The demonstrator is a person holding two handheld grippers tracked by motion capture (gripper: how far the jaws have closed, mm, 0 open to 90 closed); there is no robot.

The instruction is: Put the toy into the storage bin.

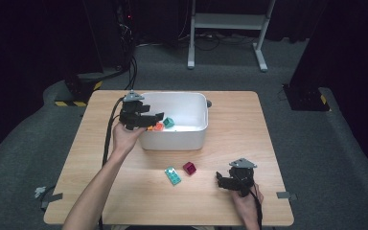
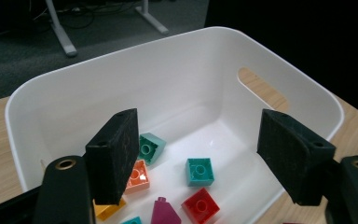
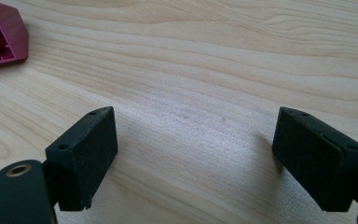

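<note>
Blocks are being sorted from the desk (image 1: 230, 120) into the white bin (image 1: 199, 132). Left to right in the high view: the left tongs (image 1: 155, 120) hang over the bin's left rim, held by the left hand (image 1: 124, 136). Their pads (image 2: 114, 156) stand wide apart with nothing between them; several blocks lie on the bin floor beneath, among them an orange block (image 2: 137, 177), a teal block (image 2: 199, 171) and a red block (image 2: 200, 205). This step appears to be a drop-off, with the release complete.

Further right, on the bare desk in front of the bin, lie a flat teal block (image 1: 173, 175) and, just beside it, a magenta block (image 1: 189, 167). Near them, the right tongs (image 1: 219, 180) rest low over the desk, open and empty, pointing toward the magenta block.

Next move, as a judgement: advance the right tongs to the magenta block, straddle it squarely, and close; the left tongs should clear the bin first.

No brand, label or legible writing is visible.
</note>
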